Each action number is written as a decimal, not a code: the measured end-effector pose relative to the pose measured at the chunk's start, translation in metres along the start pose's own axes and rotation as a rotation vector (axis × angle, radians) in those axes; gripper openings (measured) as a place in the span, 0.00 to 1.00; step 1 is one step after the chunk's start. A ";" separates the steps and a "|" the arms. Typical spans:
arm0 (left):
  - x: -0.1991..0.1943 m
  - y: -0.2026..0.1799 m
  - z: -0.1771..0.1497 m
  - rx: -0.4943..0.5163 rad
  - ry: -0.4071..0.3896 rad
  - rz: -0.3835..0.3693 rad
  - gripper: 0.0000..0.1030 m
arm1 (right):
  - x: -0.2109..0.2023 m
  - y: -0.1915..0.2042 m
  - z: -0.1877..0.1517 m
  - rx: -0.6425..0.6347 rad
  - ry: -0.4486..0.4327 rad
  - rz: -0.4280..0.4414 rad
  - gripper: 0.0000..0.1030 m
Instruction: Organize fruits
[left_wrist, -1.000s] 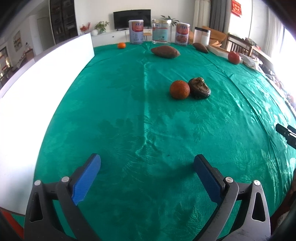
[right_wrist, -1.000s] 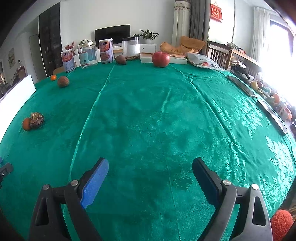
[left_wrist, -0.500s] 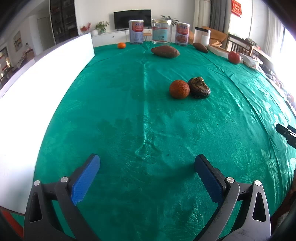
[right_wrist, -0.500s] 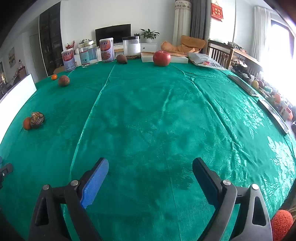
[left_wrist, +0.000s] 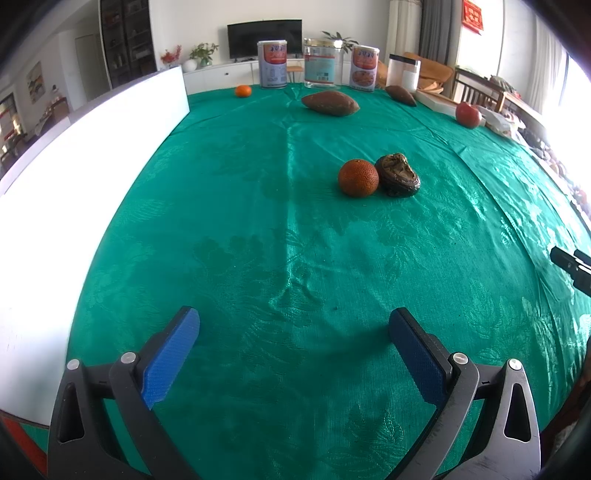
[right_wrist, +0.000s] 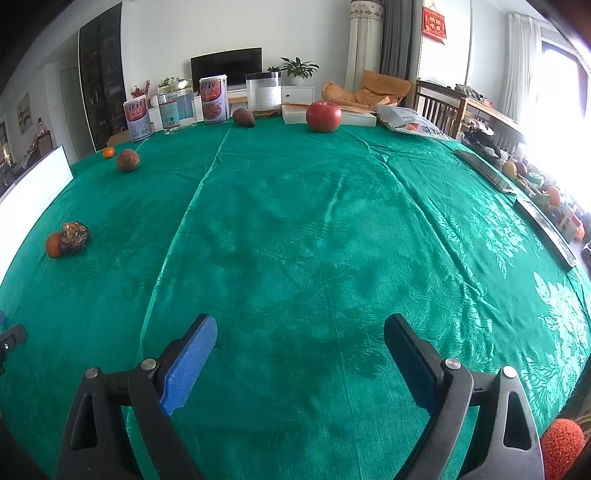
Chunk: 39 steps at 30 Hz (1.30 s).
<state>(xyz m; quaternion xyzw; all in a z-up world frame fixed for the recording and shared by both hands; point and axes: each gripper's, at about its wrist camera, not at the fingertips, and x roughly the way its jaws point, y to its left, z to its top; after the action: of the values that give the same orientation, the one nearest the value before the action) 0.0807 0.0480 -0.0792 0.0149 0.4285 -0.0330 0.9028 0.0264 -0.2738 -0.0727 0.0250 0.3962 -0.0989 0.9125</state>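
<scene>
An orange (left_wrist: 358, 177) touches a dark shrivelled fruit (left_wrist: 398, 175) on the green tablecloth, well ahead of my left gripper (left_wrist: 294, 323), which is open and empty. Farther back lie a sweet potato (left_wrist: 330, 103), a small orange (left_wrist: 243, 91), a second brown tuber (left_wrist: 400, 95) and a red apple (left_wrist: 468, 115). My right gripper (right_wrist: 300, 327) is open and empty over bare cloth. In its view the apple (right_wrist: 323, 116) is at the far edge, the orange (right_wrist: 53, 244) and dark fruit (right_wrist: 75, 232) at far left.
A white board (left_wrist: 74, 177) stands along the table's left side. Two tins (left_wrist: 272, 63) and a glass jar (left_wrist: 320, 63) line the far edge, with a white-lidded container (left_wrist: 403, 72) and a flat white box (right_wrist: 328, 115). A snack bag (right_wrist: 410, 123) and dark flat panels (right_wrist: 484, 170) lie at right.
Both grippers have barely shifted; the right view has crept slightly forward. The fruits have not moved.
</scene>
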 end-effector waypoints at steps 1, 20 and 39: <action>0.000 0.000 0.000 0.000 0.000 0.000 0.99 | 0.000 0.000 0.000 0.000 0.001 0.000 0.89; 0.000 0.000 0.000 0.000 -0.006 0.001 0.99 | 0.001 0.000 0.000 -0.002 0.003 0.009 0.89; 0.004 0.002 0.010 0.005 0.075 -0.018 0.99 | 0.004 -0.003 0.001 0.016 0.022 0.040 0.89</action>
<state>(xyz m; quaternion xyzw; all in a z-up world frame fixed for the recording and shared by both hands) 0.0908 0.0490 -0.0759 0.0142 0.4621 -0.0416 0.8857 0.0293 -0.2775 -0.0748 0.0413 0.4050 -0.0834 0.9096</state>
